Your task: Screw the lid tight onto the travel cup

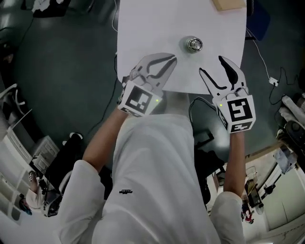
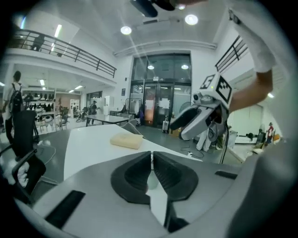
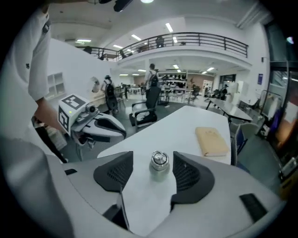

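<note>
A small metal travel cup (image 1: 193, 44) with its lid on top stands upright on the white table (image 1: 143, 28), toward the table's near edge. Both grippers hover over that edge, short of the cup and clear of it. My left gripper (image 1: 171, 59) is shut, its black pads (image 2: 139, 174) meeting with nothing between them. My right gripper (image 1: 210, 64) is open; in the right gripper view the cup (image 3: 159, 166) shows through the gap of the right gripper (image 3: 152, 162), farther off on the table and untouched.
A tan block (image 1: 228, 5) lies at the table's far right corner, seen also as the tan block (image 3: 212, 141). Cables (image 1: 267, 66) run over the dark floor right of the table. Shelving (image 1: 19, 157) and gear stand at the lower left; office chairs (image 3: 144, 111) stand beyond.
</note>
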Action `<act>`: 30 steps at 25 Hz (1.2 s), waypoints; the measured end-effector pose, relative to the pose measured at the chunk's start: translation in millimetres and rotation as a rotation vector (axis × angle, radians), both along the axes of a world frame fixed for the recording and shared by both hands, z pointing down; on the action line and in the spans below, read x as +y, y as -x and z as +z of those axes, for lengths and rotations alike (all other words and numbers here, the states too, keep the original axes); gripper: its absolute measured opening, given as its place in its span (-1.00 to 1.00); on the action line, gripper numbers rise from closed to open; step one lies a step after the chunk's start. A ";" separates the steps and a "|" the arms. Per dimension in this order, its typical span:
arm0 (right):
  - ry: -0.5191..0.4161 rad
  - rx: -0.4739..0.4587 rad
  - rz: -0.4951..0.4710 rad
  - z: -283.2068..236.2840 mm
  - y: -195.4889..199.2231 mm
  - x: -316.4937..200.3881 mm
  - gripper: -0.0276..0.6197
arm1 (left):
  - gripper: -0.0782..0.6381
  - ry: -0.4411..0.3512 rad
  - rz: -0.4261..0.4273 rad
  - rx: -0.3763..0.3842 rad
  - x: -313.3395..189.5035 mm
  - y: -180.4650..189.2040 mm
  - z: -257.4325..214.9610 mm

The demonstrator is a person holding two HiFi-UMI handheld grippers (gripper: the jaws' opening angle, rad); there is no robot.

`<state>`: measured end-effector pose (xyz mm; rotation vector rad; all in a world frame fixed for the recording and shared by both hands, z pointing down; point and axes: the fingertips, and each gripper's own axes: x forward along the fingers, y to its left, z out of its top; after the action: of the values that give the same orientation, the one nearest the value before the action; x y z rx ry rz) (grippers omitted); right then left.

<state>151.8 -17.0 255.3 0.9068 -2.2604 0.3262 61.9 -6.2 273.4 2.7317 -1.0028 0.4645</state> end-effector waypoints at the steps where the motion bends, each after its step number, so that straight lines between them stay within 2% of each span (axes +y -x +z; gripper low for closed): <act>1: -0.023 -0.023 0.051 -8.8 -2.8 2.7 -0.19 | -0.75 0.018 -0.028 0.012 2.9 6.3 -9.1; 3: -0.074 -0.066 0.138 -27.1 -5.0 8.3 -0.34 | -0.76 0.044 -0.082 0.021 6.9 19.5 -25.4; 7: -0.193 -0.079 0.222 -64.0 -5.7 25.7 -0.43 | -0.77 0.112 -0.147 0.035 21.2 37.0 -53.4; 10: -0.271 -0.066 0.284 -82.0 -6.5 40.8 -0.74 | -0.77 0.108 -0.196 0.027 30.4 54.0 -75.0; 12: -0.297 -0.101 0.333 -88.9 -11.3 50.2 -0.80 | -0.77 0.083 -0.226 0.033 35.7 63.8 -91.0; 14: -0.323 -0.143 0.374 -96.6 -16.3 60.8 -0.82 | -0.77 0.054 -0.254 0.053 41.6 70.7 -108.8; 21: -0.428 -0.190 0.470 -128.6 -33.6 81.6 -0.83 | -0.77 -0.025 -0.335 0.113 56.0 92.1 -151.0; 25: -0.470 -0.184 0.468 -145.2 -37.1 85.3 -0.83 | -0.77 -0.050 -0.342 0.131 59.7 95.2 -162.6; 30: -0.476 -0.200 0.484 -148.8 -46.4 87.1 -0.83 | -0.77 -0.062 -0.332 0.140 61.6 87.7 -166.7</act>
<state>198.2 70.1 106.5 1.7460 -2.3173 0.0851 -25.7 55.4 106.7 2.5334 -1.4147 0.1866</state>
